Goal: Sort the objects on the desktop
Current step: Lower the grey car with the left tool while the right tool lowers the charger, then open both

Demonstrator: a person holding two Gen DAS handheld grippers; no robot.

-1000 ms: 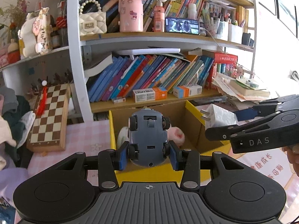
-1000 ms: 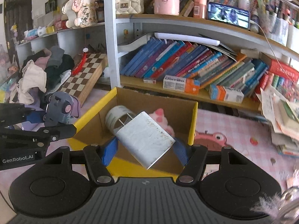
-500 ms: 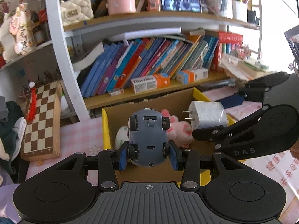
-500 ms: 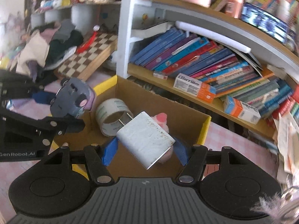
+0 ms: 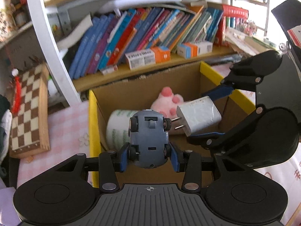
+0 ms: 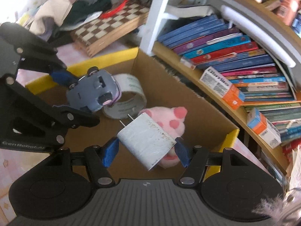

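My left gripper [image 5: 149, 157] is shut on a grey-blue toy car [image 5: 148, 141], held belly-up over the open cardboard box [image 5: 92, 116] with yellow rims. My right gripper [image 6: 145, 151] is shut on a white plug charger [image 6: 147, 140], prongs pointing away, also above the box [image 6: 205, 113]. Inside the box lie a roll of tape [image 6: 126, 98] and a pink plush toy [image 6: 173, 120]. In the left wrist view the charger [image 5: 199, 117] hangs just right of the car, with the tape [image 5: 117, 128] and plush [image 5: 167, 101] below. The car [image 6: 94, 92] shows at left in the right wrist view.
A bookshelf [image 5: 143, 37] full of leaning books and small cartons stands right behind the box. A wooden chessboard [image 5: 28, 109] leans at the left on a pink checked cloth [image 5: 67, 124]. Clothes [image 6: 62, 9] pile up beyond the chessboard.
Both grippers have moved forward and down over the box, closer together. The car and the charger stay gripped. The box interior now fills the middle of both views.
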